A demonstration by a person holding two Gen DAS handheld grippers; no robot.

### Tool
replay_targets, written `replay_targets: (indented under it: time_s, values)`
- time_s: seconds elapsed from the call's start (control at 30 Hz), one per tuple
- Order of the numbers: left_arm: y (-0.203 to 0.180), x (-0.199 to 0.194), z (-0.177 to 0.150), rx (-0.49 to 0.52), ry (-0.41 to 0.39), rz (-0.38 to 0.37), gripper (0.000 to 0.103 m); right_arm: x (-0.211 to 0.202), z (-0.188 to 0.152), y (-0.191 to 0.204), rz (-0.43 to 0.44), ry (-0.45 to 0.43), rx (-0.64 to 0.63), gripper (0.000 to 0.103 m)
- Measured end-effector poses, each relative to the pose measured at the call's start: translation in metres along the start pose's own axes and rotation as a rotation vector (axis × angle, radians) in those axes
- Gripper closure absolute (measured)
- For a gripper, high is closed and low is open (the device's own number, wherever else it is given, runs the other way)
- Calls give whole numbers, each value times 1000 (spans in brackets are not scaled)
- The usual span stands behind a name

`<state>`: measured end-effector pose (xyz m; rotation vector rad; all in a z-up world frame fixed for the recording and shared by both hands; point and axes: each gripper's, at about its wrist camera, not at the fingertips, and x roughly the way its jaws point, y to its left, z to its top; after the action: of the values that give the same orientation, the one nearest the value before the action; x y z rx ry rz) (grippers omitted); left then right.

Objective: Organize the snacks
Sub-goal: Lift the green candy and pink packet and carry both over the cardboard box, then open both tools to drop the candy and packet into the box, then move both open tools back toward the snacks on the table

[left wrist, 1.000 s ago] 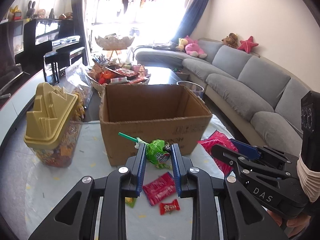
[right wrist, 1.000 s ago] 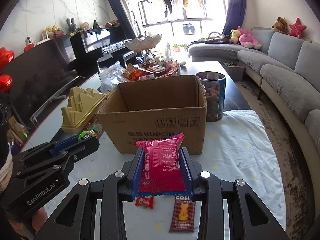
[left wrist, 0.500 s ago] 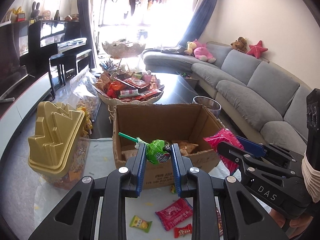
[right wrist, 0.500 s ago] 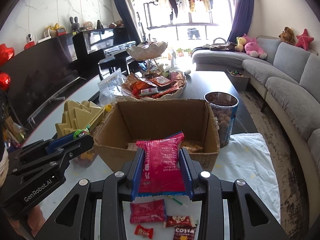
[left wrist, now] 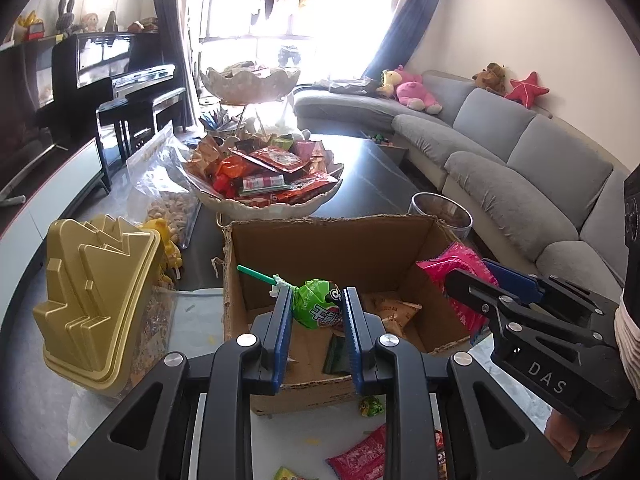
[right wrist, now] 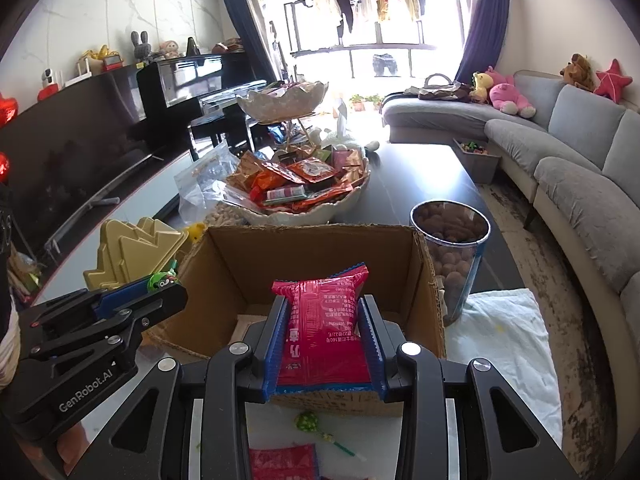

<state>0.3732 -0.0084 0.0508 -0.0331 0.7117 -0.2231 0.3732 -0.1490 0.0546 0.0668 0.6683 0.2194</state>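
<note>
A green foil-wrapped lollipop (left wrist: 318, 307) with a pale green stick sat clamped between the blue ribbed pads of the left gripper (left wrist: 317, 312), its round, crinkled head pinched at the sides and the stick angled up to the left. It hung above the open cardboard box (left wrist: 320, 236), over the near-left part of the inside. The right gripper (right wrist: 323, 332) was closed on a flat, glossy red snack packet (right wrist: 324, 320) with a crimped top edge, held upright above the same box's near wall. The box was plain brown corrugated card, flaps torn rough along the rim; a few small wrapped snacks (left wrist: 394, 312) lay on its floor.

Loose sweets stayed on the white cloth (right wrist: 504, 344) in front of the box: another green lollipop (right wrist: 307, 422) and a red packet (right wrist: 282, 462). Left of the box stood a gold stepped plastic lid (left wrist: 92, 296) on a clear tub. Behind it a scalloped white bowl (left wrist: 260, 210) was heaped with shiny packets, and to the right a clear cylindrical jar (right wrist: 452, 256) held brown nuts. A grey fabric sofa (left wrist: 540, 176) curved along the right wall.

Against a second before, both grippers had travelled forward from in front of the box to over its opening, so its interior showed where only the outer wall had; both grips were unchanged
</note>
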Motion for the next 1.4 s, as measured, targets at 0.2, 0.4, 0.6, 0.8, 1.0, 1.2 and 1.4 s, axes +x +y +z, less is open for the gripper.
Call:
replay_targets:
  time_s: [0.2, 0.4, 0.6, 0.8, 1.0, 1.2, 1.4]
  values:
    - [0, 5, 2, 23, -5, 37, 61, 9, 7, -7, 9, -14, 11, 42]
    - [-3, -4, -6, 37, -19, 65, 45, 6, 0, -18, -4, -10, 57, 39]
    - [-9, -26, -21, 51, -37, 57, 39, -10, -9, -15, -16, -19, 37, 39]
    - [-17, -50, -32, 64, -66, 50, 37, -32, -21, -15, -21, -37, 42, 39]
    - [-28, -75, -44, 65, -90, 33, 37, -58, -34, -18, -29, -59, 61, 39]
    - [-38, -94, -61, 79, -91, 8, 37, -92, -51, -10, -80, -114, 20, 39]
    - [-43, -108, -84, 73, -72, -17, 36, -121, -67, -3, -97, -151, 3, 35]
